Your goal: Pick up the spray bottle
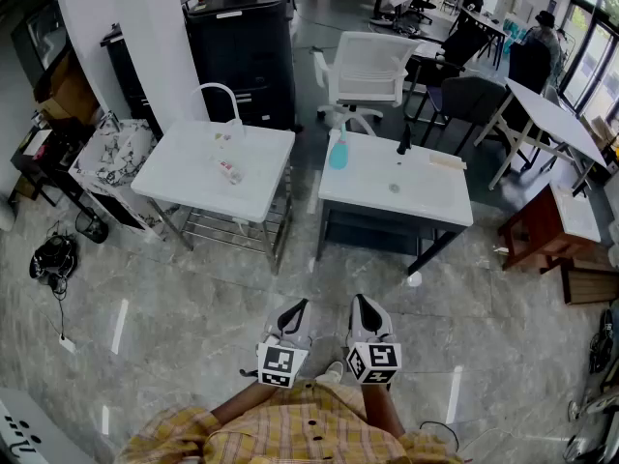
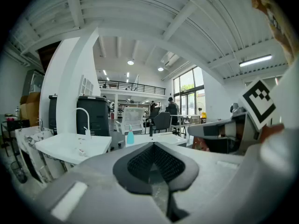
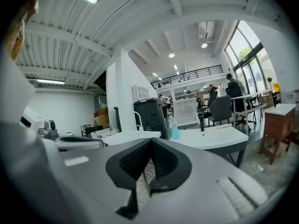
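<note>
L tongs, R tongs each closed, empty; spray bottle away on table.

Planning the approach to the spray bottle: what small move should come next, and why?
Probably step forward toward the right-hand table: the spray bottle stands at its far left corner, out of reach of the left gripper and right gripper, both shut and empty.

Blue spray bottle, white table

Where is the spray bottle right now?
In the head view, the spray bottle stands upright on the far left corner of the right-hand white table, near the white chair.
</note>
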### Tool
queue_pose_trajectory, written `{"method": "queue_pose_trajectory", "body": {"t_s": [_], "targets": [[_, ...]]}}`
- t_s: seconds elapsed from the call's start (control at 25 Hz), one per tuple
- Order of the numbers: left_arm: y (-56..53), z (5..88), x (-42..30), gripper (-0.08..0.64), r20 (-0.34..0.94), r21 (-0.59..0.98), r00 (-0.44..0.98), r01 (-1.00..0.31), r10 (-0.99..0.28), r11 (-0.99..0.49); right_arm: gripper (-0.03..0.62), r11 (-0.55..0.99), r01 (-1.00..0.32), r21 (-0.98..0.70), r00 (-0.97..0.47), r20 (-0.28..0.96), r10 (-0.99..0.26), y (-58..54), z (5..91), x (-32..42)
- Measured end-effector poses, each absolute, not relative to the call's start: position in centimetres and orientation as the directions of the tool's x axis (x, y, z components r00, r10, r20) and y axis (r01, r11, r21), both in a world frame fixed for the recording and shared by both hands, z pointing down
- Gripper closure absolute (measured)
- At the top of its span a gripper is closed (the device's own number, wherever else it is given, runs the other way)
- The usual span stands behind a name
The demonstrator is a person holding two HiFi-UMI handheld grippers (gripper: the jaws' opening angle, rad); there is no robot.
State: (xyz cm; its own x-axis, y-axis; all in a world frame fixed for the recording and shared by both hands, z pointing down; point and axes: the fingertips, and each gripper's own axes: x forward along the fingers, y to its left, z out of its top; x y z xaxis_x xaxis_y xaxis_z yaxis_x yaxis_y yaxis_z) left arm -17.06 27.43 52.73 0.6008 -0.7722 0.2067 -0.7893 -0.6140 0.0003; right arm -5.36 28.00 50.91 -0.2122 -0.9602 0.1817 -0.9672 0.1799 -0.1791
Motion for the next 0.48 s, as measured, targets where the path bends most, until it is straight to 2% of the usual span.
{"method": "queue_pose_trajectory", "body": {"t_s": [0.48], "targets": [[26.8, 52.6, -12.5, 0.560, 0.214, -0.013, 0.565, -0.814, -0.797, -0.581, 0.601, 0.233, -0.951, -0.204, -0.266, 0.154, -0.951, 27.0, 50.3, -0.9]]}}
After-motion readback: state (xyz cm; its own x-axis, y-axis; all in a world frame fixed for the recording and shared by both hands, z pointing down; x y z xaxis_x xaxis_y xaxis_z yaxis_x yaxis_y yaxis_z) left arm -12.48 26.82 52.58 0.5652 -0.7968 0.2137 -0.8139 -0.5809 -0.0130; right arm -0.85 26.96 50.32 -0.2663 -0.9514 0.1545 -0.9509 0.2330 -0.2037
